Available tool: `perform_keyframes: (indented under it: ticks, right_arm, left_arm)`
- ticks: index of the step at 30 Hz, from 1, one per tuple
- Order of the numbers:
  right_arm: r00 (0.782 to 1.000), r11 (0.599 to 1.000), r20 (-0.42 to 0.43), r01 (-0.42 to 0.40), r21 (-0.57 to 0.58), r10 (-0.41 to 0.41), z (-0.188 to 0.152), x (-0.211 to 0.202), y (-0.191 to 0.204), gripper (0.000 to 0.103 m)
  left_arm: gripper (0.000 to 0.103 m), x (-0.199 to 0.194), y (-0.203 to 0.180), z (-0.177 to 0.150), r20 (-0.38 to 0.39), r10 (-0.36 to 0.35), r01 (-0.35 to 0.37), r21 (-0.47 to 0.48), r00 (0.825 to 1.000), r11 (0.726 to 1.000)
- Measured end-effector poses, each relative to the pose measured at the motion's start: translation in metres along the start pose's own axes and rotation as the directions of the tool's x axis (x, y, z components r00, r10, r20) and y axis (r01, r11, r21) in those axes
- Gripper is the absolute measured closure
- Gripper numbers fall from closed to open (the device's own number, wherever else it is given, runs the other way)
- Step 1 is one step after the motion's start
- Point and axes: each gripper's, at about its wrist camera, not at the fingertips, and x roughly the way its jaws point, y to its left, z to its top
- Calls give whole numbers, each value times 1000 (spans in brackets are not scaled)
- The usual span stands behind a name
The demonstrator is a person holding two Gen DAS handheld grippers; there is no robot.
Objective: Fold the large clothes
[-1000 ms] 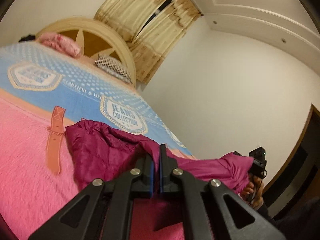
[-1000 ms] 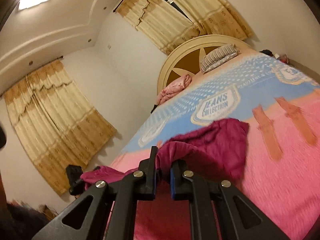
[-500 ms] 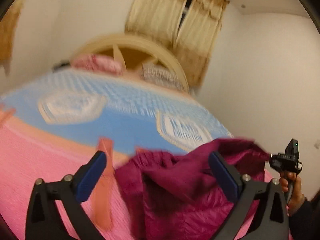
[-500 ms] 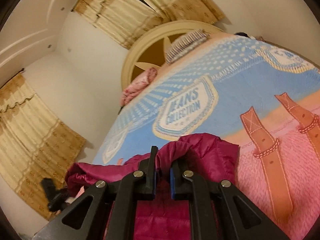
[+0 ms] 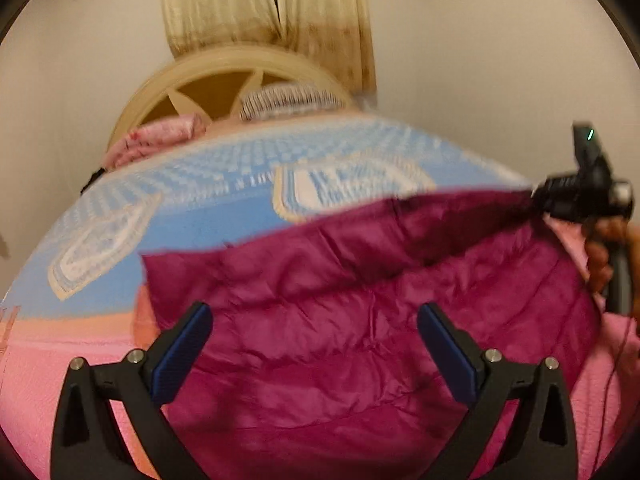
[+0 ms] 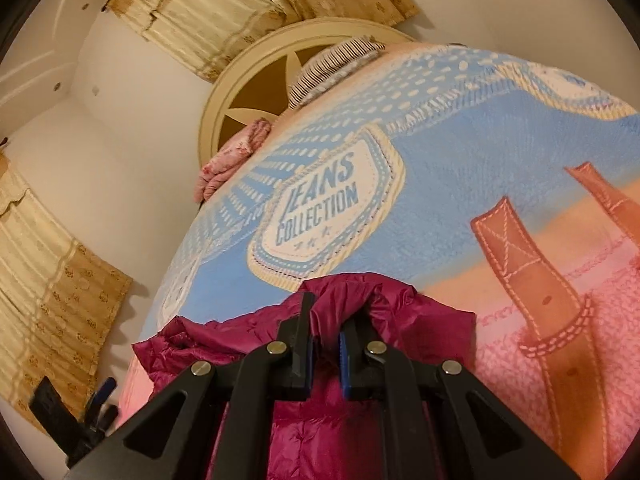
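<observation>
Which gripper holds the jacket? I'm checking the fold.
The right gripper, shut on the magenta jacket; the left gripper stands wide open, gripping nothing.

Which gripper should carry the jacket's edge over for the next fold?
Right, probably. The right gripper is already shut on a bunch of the jacket, while the left gripper is wide open above it, holding nothing.

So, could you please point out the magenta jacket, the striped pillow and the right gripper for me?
magenta jacket [image 5: 360, 320]: left wrist view, quilted middle panel.
striped pillow [image 6: 336, 62]: right wrist view, its striped face.
right gripper [image 6: 325, 338]: right wrist view, between its fingers, clamped on jacket fabric.
</observation>
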Motion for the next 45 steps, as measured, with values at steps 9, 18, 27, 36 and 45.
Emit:
perform_keyframes:
  ticks: [9,18,27,36,45]
  right_arm:
    - [981,952,18,192,-237,-193,-12,5,30,77]
    - [980,957,171,142,-254,-100,-14,-41,86,29]
    - [981,901,54,192,-389,-186,-74,32,129,29]
    - [972,911,-6,219,-349,-235,-94,78,99,29]
    - [968,908,-37,221,-355,-250,-98,91,95,29]
  left_arm:
    - [0,35,15,-24,-112,6,-21,-134,994,991]
    - [0,56,12,-19,-138,26,-46,-139,990,989]
    - [0,40,21,19,-54,120,-126,-135,991,983]
    - [0,84,31,-10,-143,148,-170,-158,979,973]
    - [0,97,31,-13,-187,126,-158,-162,974,974]
